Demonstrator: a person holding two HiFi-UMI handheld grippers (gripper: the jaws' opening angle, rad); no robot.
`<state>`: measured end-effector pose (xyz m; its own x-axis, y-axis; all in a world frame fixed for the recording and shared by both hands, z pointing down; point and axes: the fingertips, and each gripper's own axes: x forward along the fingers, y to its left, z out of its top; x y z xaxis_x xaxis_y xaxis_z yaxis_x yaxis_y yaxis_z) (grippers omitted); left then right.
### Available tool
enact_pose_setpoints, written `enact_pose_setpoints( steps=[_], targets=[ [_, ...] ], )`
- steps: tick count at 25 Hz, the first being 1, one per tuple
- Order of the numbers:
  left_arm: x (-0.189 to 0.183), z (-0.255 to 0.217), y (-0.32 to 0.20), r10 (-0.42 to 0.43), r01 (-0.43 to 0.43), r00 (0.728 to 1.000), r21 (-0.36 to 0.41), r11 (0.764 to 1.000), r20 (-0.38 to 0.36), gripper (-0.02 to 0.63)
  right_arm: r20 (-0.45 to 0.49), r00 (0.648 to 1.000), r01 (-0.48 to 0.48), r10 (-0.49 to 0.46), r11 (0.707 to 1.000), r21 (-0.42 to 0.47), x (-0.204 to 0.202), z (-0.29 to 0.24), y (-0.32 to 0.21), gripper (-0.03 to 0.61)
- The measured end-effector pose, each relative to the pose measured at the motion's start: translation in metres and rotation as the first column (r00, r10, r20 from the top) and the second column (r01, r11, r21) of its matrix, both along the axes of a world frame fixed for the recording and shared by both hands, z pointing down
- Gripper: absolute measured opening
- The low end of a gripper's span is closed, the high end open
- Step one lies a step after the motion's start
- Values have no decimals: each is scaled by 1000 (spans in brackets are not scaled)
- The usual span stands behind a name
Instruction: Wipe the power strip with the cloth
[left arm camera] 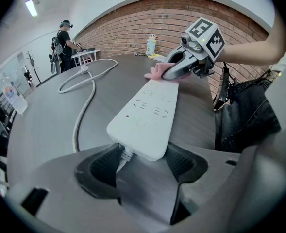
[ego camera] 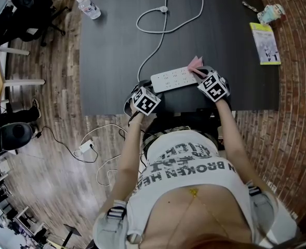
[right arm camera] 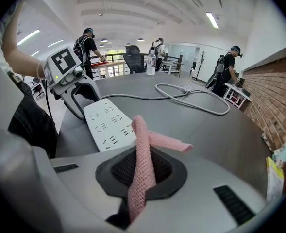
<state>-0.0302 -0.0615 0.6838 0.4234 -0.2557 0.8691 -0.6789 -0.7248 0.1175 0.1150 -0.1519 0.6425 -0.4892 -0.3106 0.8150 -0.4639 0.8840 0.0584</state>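
A white power strip (ego camera: 173,79) lies near the front edge of the black table (ego camera: 111,61), and its cable (ego camera: 163,9) loops toward the far side. My left gripper (ego camera: 142,95) is shut on the strip's cable end; in the left gripper view the strip (left arm camera: 145,115) sits between both pads of the left gripper (left arm camera: 142,164). My right gripper (ego camera: 207,79) is shut on a pink cloth (ego camera: 196,64) at the strip's other end. In the right gripper view the cloth (right arm camera: 142,149) stands up from the right gripper (right arm camera: 142,171) and folds over beside the strip (right arm camera: 109,123).
A water bottle (ego camera: 88,7) stands at the table's far left. A booklet (ego camera: 265,43) and a small figure (ego camera: 271,13) lie at the far right. On the floor to the left are cables with a charger (ego camera: 86,147). People stand at desks in the background.
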Motion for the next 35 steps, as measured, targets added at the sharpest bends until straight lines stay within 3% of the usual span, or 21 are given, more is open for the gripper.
enact_pose_setpoints(
  steps=[9,18,24,27,30,35],
  targets=[
    [1,0,1,0,0,1000,0,1000,1,284,110,986,-119,122,992,-35,14,-2,-3,17],
    [0,0,0,-2,2,1000,4,1000,-1,284,91,989,-116,116,993,-10,12,-2,-4,17],
    [-1,-1,1,-3,3,1000,5,1000,-5,284,139,968,-198,210,976,-93,11,-4,-5,17],
    [0,-1,1,-1,1,1000,7,1000,-6,284,203,966,-147,158,987,-68,-8,-18,3,17],
    [-1,-1,1,-1,1,1000,8,1000,-6,284,272,962,-22,33,999,-44,-41,-35,20,17],
    [-1,-1,1,-1,1,1000,7,1000,-7,284,323,933,177,-158,984,-29,-96,-51,46,17]
  ],
)
